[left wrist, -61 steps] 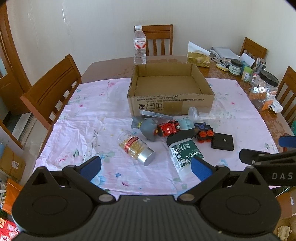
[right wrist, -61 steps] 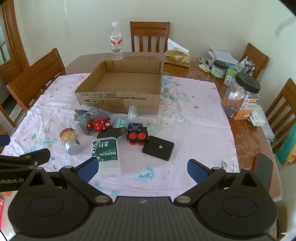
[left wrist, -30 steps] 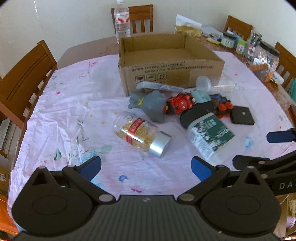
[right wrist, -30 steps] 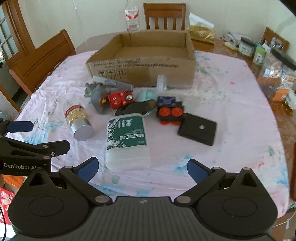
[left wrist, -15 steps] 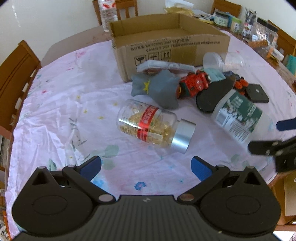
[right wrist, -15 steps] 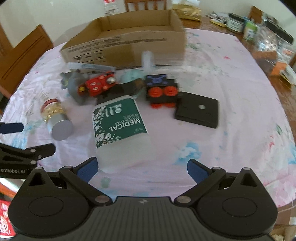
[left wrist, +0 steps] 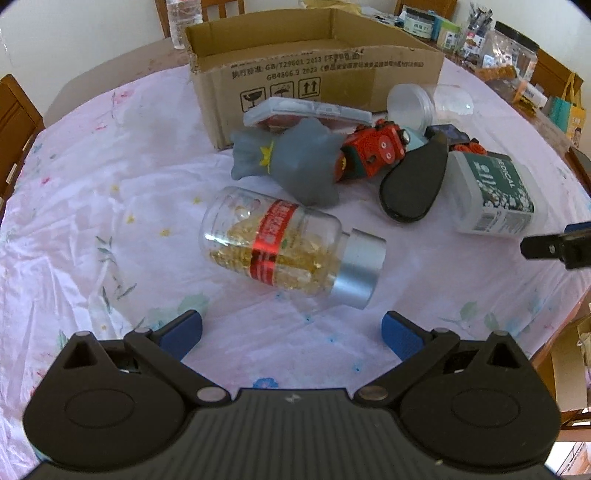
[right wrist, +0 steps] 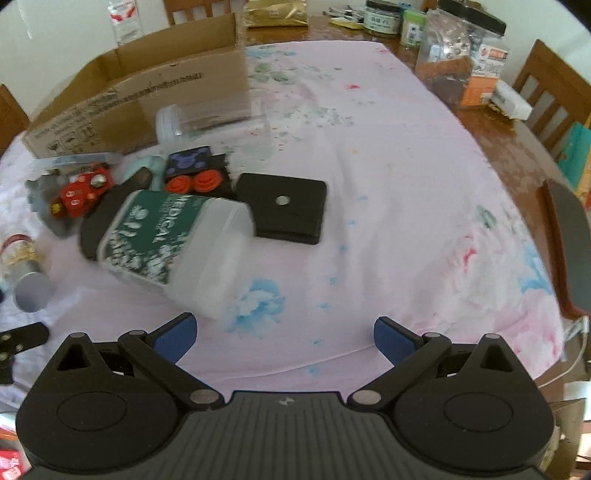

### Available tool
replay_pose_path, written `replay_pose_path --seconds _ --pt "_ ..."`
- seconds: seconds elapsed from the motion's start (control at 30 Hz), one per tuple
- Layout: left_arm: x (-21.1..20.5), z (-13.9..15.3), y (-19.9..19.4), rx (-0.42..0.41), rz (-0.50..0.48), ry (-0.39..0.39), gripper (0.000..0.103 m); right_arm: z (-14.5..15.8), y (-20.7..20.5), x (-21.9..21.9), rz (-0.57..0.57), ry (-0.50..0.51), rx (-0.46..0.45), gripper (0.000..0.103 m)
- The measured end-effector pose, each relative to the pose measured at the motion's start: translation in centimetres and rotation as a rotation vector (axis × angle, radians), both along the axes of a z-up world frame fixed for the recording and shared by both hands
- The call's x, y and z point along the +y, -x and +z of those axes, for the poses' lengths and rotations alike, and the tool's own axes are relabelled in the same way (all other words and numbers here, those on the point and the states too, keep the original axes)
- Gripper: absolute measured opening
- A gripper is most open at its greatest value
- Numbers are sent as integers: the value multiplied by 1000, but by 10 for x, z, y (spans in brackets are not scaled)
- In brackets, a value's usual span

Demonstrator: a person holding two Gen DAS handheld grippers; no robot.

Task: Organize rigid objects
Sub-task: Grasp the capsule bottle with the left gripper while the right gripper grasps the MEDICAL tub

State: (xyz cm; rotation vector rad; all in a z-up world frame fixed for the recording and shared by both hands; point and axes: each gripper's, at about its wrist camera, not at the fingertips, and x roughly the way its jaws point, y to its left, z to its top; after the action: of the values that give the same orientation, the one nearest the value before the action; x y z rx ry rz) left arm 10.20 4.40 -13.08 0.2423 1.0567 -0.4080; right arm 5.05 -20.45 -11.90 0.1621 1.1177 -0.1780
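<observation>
A clear pill bottle (left wrist: 284, 247) with a red band and silver cap lies on its side just ahead of my open, empty left gripper (left wrist: 291, 334). A white bottle with a green "MEDICAL" label (right wrist: 173, 240) lies just ahead and left of my open, empty right gripper (right wrist: 282, 338); it also shows in the left wrist view (left wrist: 495, 195). Behind them lie a grey toy (left wrist: 295, 166), a red toy (left wrist: 373, 151), a black oval case (left wrist: 413, 184), a black square pad (right wrist: 284, 208) and an orange-wheeled block (right wrist: 195, 173). An open, empty cardboard box (left wrist: 317, 62) stands behind the pile.
A flowered pink cloth (right wrist: 388, 221) covers the wooden table. Jars and packets (right wrist: 465, 59) stand at the far right edge. A clear lidded tub (left wrist: 413, 105) lies beside the box. Wooden chairs (right wrist: 554, 96) surround the table. A water bottle (left wrist: 184, 18) stands behind the box.
Both grippers have moved lower and closer to the objects. The pill bottle now lies near the left jaws, and the medical bottle near the right jaws. Both stayed open.
</observation>
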Motion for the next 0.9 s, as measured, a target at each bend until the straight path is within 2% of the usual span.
replay_pose_path --seconds 0.2,0.33,0.37,0.6,0.9 --pt "4 -2 0 -35 -41 15 103 1 1 33 122 -14 -22 103" --pt "9 -3 2 -64 -95 34 103 -3 -3 55 203 79 -15 103" --pt "11 -3 1 -67 -103 37 103 -3 -1 57 217 75 -28 103" --pt "14 -1 -12 -80 -170 42 103 -3 9 61 180 86 -86 103" --pt "6 10 -20 -135 -308 35 102 -6 11 67 108 97 -123 103"
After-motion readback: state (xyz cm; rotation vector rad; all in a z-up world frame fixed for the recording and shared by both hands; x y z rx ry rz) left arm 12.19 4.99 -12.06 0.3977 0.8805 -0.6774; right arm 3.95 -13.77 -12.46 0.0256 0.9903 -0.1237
